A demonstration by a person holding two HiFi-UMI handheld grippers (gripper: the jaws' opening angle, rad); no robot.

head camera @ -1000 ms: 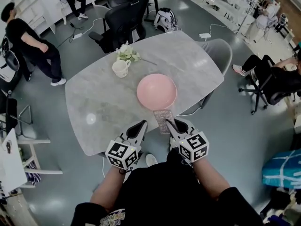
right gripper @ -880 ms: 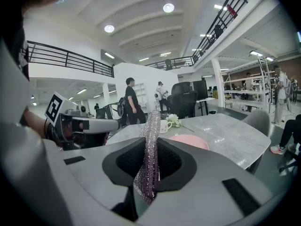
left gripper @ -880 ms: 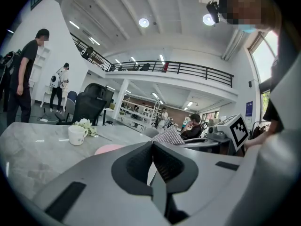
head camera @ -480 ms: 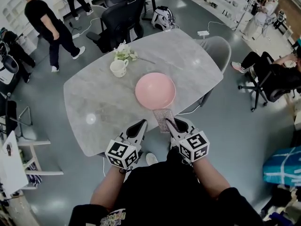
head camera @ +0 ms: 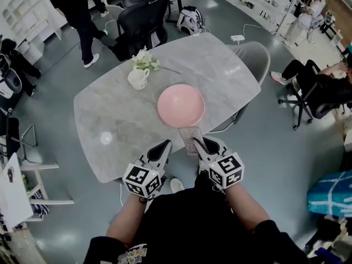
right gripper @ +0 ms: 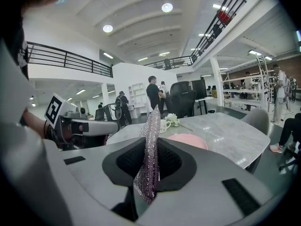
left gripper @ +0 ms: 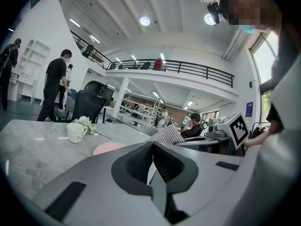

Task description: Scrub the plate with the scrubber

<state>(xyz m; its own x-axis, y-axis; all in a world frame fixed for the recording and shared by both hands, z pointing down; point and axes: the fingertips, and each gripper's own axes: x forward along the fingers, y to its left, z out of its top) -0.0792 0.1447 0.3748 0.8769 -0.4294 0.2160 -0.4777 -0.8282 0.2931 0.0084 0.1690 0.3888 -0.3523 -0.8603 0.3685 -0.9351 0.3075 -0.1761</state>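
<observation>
A round pink plate (head camera: pixel 181 105) lies near the front middle of the grey marble table (head camera: pixel 115 120); it also shows in the left gripper view (left gripper: pixel 109 148) and the right gripper view (right gripper: pixel 188 141). My right gripper (head camera: pixel 197 143) is shut on a flat silvery mesh scrubber (head camera: pixel 190 137), which stands upright between its jaws (right gripper: pixel 150 149) and reaches just short of the plate's near rim. My left gripper (head camera: pixel 165 146) hovers at the table's near edge, shut with nothing in it (left gripper: pixel 152 145). The scrubber (left gripper: pixel 167 135) also shows past the left jaws.
A white mug (head camera: pixel 137 78) and a small bunch of white flowers (head camera: pixel 146 62) sit at the table's far left. Black office chairs (head camera: pixel 144 21) and a grey chair (head camera: pixel 254 56) ring the table. A person (head camera: pixel 77 10) walks beyond the far corner; another sits at the right (head camera: pixel 322 87).
Both grippers, the scrubber and the plate have stayed put. The person in black in the background has walked from the left side toward the far end of the room.
</observation>
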